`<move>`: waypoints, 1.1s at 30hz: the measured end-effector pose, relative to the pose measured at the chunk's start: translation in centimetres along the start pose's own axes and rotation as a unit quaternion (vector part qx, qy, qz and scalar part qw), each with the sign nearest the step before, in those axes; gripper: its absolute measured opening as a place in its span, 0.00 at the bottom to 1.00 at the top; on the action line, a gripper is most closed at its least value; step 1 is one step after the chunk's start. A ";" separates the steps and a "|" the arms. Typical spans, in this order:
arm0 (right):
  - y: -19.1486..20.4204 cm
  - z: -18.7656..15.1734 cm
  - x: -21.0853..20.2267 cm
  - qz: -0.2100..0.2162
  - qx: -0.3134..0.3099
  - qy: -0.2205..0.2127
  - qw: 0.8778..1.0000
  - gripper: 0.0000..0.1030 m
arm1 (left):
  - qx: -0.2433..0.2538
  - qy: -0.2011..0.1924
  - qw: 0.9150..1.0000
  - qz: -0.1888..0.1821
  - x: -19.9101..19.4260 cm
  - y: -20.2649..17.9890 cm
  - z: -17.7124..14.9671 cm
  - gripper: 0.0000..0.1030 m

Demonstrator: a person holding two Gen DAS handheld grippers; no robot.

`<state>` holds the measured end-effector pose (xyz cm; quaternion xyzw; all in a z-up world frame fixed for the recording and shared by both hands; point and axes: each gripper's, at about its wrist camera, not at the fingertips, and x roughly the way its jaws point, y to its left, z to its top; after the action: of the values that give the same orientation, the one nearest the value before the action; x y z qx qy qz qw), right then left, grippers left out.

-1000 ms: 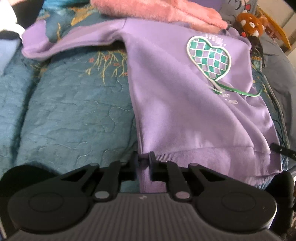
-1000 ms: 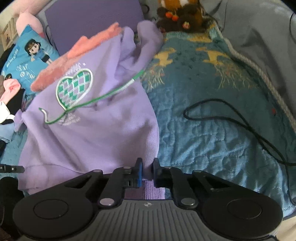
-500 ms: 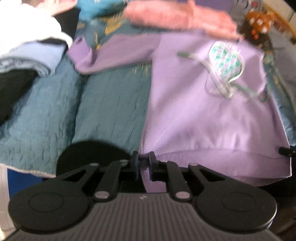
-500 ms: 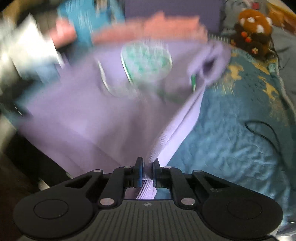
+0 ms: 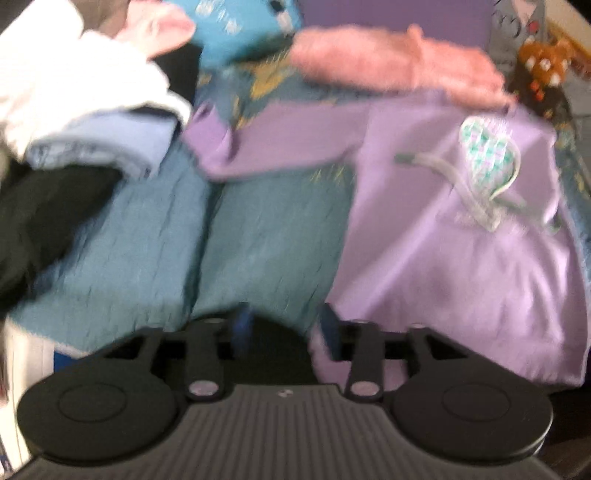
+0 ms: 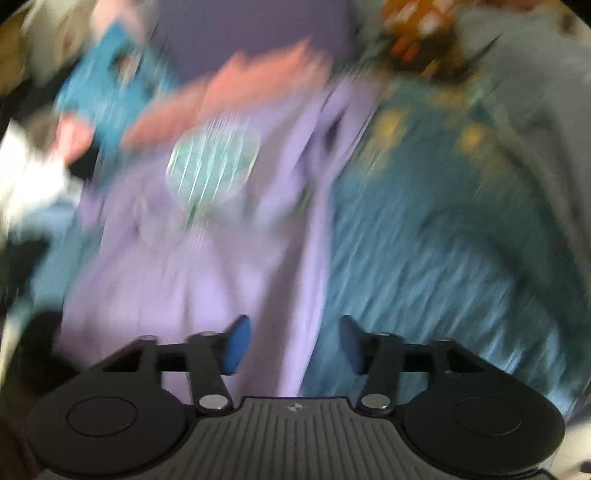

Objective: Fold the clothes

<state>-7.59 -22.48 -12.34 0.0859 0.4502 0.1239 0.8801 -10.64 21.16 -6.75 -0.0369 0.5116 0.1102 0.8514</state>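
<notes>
A bed covered by a teal quilted bedspread (image 5: 155, 236) with yellow embroidery fills both views, and both pictures are smeared by blur. A lilac sweatshirt (image 5: 461, 266) lies spread on the right half of the bedspread in the left wrist view, its hem nearest the camera and one sleeve (image 5: 280, 140) stretched out to the left at the far end. On its chest sits a green-and-white checked heart print (image 5: 487, 155) with a trailing ribbon line; small lettering below the heart is too blurred to read. A fluffy pink garment (image 5: 391, 62) lies across the far edge, touching the sweatshirt's shoulder. A heap of white, pale blue and black clothes (image 5: 74, 129) sits at the far left, a blue printed cushion (image 5: 240, 29) behind it, and a brown plush toy (image 5: 543, 62) at the far right.

The left gripper (image 5: 284, 328) is spread wide and holds nothing; its right finger rests at the sweatshirt's near left hem corner, the left finger over the bedspread. The right gripper (image 6: 291, 341) is likewise spread, with the sweatshirt's (image 6: 207, 266) right side edge running between its fingers, unpinched.
</notes>
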 end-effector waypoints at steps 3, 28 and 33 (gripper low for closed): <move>-1.8 4.6 1.7 -0.045 -0.007 -0.067 0.997 0.60 | 0.018 -0.043 0.999 -0.021 -0.6 -2.9 2.1 1.00; -11.7 22.2 22.2 0.043 0.197 -0.089 0.975 0.04 | 0.128 -0.010 0.989 -0.069 6.8 -16.0 5.6 1.00; -12.2 19.4 12.4 -0.069 0.169 -0.201 0.963 0.04 | 0.131 -0.022 0.988 -0.080 6.0 -16.3 5.2 1.00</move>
<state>16.86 -31.22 -13.84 0.2250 0.2832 -0.0345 0.9317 0.20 7.08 -10.42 0.0364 0.4982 -0.0255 0.8659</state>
